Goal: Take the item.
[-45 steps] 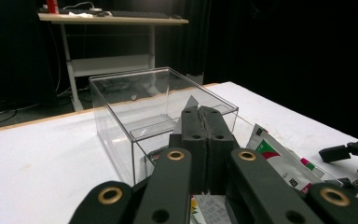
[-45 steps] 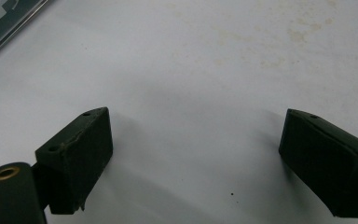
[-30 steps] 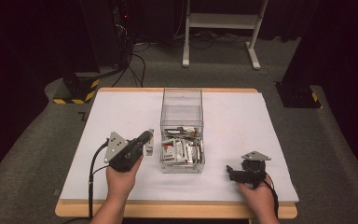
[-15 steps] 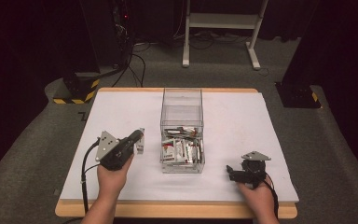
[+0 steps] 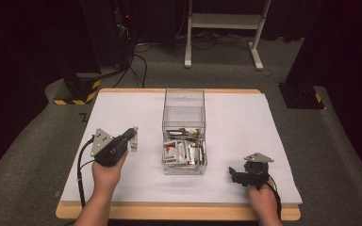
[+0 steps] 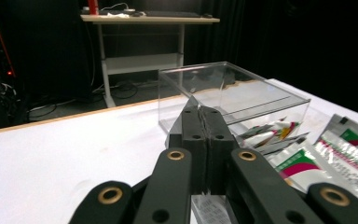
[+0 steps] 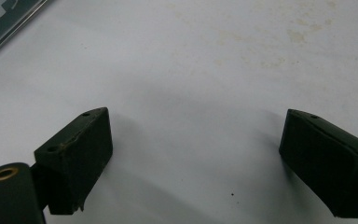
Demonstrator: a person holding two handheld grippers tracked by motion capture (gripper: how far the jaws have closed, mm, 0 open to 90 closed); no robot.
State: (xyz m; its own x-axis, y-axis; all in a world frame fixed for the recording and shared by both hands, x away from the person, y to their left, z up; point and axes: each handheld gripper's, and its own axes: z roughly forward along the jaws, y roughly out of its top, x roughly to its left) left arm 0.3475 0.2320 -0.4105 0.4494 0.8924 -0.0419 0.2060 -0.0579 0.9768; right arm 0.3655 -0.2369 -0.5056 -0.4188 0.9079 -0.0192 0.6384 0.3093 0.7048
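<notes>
A clear plastic box (image 5: 184, 110) stands mid-table, with several printed sachets (image 5: 184, 151) lying in its near half. My left gripper (image 5: 131, 137) is to the left of the box, just above the table, shut on a thin white sachet (image 5: 134, 144). In the left gripper view its jaws (image 6: 200, 112) are pressed together, the sachet's printed edge (image 6: 210, 211) shows below them, and the box (image 6: 233, 91) and more sachets (image 6: 340, 156) lie ahead to the right. My right gripper (image 5: 235, 176) rests near the front right edge, open. Bare white table shows between its jaws (image 7: 196, 154).
A white sheet covers the wooden table (image 5: 245, 122). Beyond the far edge are a white desk frame (image 5: 224, 21), cables on the floor (image 5: 132, 61) and dark stands with yellow-black striped bases (image 5: 78, 92).
My left gripper has moved left, away from the box, and a little lower, carrying the sachet. The right gripper has stayed put.
</notes>
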